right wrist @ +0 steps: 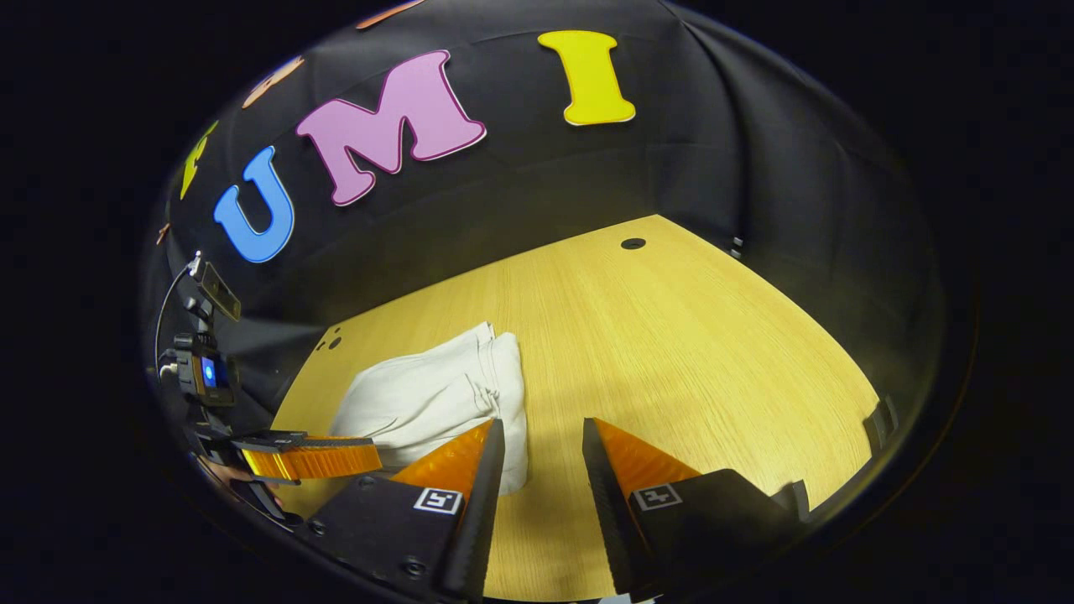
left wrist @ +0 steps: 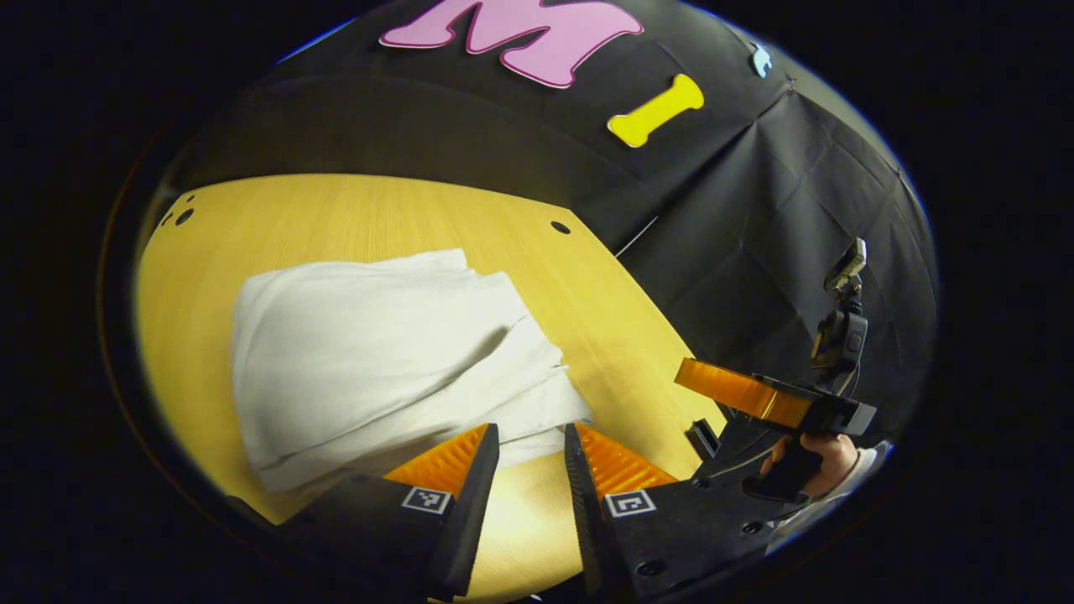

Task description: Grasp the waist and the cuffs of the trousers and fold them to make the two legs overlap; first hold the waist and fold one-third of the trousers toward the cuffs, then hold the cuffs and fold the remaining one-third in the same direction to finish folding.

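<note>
Black hand-held gripper [left wrist: 530, 436] bodies with square coded tags, screws, pale sleeve [left wrist: 864, 463].

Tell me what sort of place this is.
Probably a recording booth, not a home: black cloth walls close in a bare wooden table, where folded white trousers lie between two handheld grippers, left and right.

A pale wooden tabletop [left wrist: 352, 210] with fine straight grain carries the things. On it lie white trousers [left wrist: 377, 352], folded into a compact, layered bundle with stacked edges showing along one side. In the right gripper view the tabletop [right wrist: 688, 361] spreads bare to one side of the trousers [right wrist: 436, 394]. A small round dark hole [right wrist: 633, 243] sits near its far edge, and a few more small holes [right wrist: 329, 343] mark a far corner.
</note>
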Demonstrator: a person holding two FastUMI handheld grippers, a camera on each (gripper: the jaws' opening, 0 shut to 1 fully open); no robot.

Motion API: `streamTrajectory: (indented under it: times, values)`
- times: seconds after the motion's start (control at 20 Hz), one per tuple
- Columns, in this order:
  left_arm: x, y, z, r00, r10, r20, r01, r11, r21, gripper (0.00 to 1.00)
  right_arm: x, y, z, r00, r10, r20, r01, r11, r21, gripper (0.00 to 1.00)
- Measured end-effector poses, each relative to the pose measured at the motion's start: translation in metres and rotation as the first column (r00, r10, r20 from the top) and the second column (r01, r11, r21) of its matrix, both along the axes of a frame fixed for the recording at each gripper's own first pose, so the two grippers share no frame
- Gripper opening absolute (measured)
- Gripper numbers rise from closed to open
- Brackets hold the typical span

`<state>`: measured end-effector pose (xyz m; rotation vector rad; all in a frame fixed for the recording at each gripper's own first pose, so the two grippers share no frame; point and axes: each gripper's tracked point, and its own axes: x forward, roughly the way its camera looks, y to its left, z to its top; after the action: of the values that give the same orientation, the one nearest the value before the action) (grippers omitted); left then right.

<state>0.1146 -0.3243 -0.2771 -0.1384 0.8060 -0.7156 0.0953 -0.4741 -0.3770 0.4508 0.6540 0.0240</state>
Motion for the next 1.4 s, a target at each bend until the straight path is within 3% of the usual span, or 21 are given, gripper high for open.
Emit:
streamTrajectory:
  times: [0.05, 0.1, 0.2, 0.25, 0.4, 0.65, 0.7, 0.75, 0.8, 0.85, 0.9, 0.95, 1.1, 1.15, 1.2, 1.4]
  values:
    - [0.000, 0.002, 0.002, 1.000, 0.004, 0.003, -0.004, 1.000, -0.006, 0.52, 0.001, 0.004, 0.002, 1.000, 0.008, 0.004, -0.008, 1.000, 0.001, 0.59]
    - [0.001, 0.005, 0.004, 1.000, 0.006, 0.009, -0.006, 1.000, -0.018, 0.60, 0.002, 0.009, 0.005, 1.000, 0.019, 0.008, -0.019, 1.000, 0.003, 0.59]
    - [0.005, 0.014, 0.017, 0.999, 0.021, 0.031, -0.020, 0.999, -0.049, 0.62, 0.003, 0.024, 0.010, 0.999, 0.050, 0.014, -0.051, 0.999, 0.010, 0.59]
    - [0.006, 0.021, 0.025, 0.998, 0.037, 0.047, -0.034, 0.997, -0.067, 0.54, 0.003, 0.033, 0.013, 0.997, 0.069, 0.017, -0.070, 0.997, 0.013, 0.58]
    - [0.012, 0.049, 0.059, 0.987, 0.115, 0.112, -0.100, 0.987, -0.125, 0.55, 0.006, 0.056, 0.030, 0.991, 0.125, 0.039, -0.126, 0.992, 0.017, 0.60]
    - [0.018, 0.121, 0.110, 0.932, 0.251, 0.261, -0.202, 0.959, -0.200, 0.57, 0.020, 0.090, 0.086, 0.972, 0.187, 0.142, -0.192, 0.981, 0.021, 0.60]
    - [0.015, 0.133, 0.120, 0.920, 0.273, 0.281, -0.221, 0.954, -0.204, 0.58, 0.022, 0.096, 0.097, 0.967, 0.198, 0.161, -0.205, 0.979, 0.022, 0.52]
    - [0.012, 0.143, 0.127, 0.907, 0.294, 0.300, -0.240, 0.949, -0.204, 0.59, 0.023, 0.102, 0.109, 0.962, 0.206, 0.181, -0.213, 0.977, 0.023, 0.62]
    - [0.010, 0.149, 0.131, 0.897, 0.308, 0.317, -0.253, 0.946, -0.202, 0.60, 0.024, 0.106, 0.119, 0.956, 0.214, 0.199, -0.223, 0.974, 0.024, 0.62]
    - [0.005, 0.155, 0.137, 0.885, 0.321, 0.337, -0.266, 0.943, -0.199, 0.69, 0.024, 0.112, 0.128, 0.951, 0.224, 0.215, -0.234, 0.972, 0.024, 0.64]
    - [0.004, 0.156, 0.139, 0.878, 0.327, 0.350, -0.273, 0.942, -0.197, 0.69, 0.023, 0.116, 0.136, 0.945, 0.233, 0.228, -0.244, 0.970, 0.019, 0.55]
    - [0.001, 0.155, 0.141, 0.871, 0.331, 0.364, -0.275, 0.941, -0.198, 0.61, 0.021, 0.121, 0.142, 0.939, 0.247, 0.240, -0.257, 0.966, 0.012, 0.66]
    - [-0.006, 0.154, 0.136, 0.853, 0.350, 0.387, -0.293, 0.935, -0.199, 0.62, 0.012, 0.132, 0.152, 0.922, 0.278, 0.270, -0.286, 0.958, -0.011, 0.80]
    - [-0.008, 0.156, 0.136, 0.847, 0.366, 0.385, -0.312, 0.929, -0.198, 0.71, 0.009, 0.137, 0.153, 0.917, 0.289, 0.276, -0.295, 0.955, -0.020, 0.85]
    - [-0.012, 0.160, 0.136, 0.844, 0.379, 0.379, -0.328, 0.924, -0.195, 0.94, 0.006, 0.141, 0.152, 0.911, 0.300, 0.282, -0.304, 0.952, -0.032, 0.96]
    - [-0.039, 0.175, 0.132, 0.839, 0.415, 0.352, -0.366, 0.909, -0.200, 0.95, -0.005, 0.154, 0.139, 0.908, 0.345, 0.239, -0.338, 0.938, -0.068, 0.98]
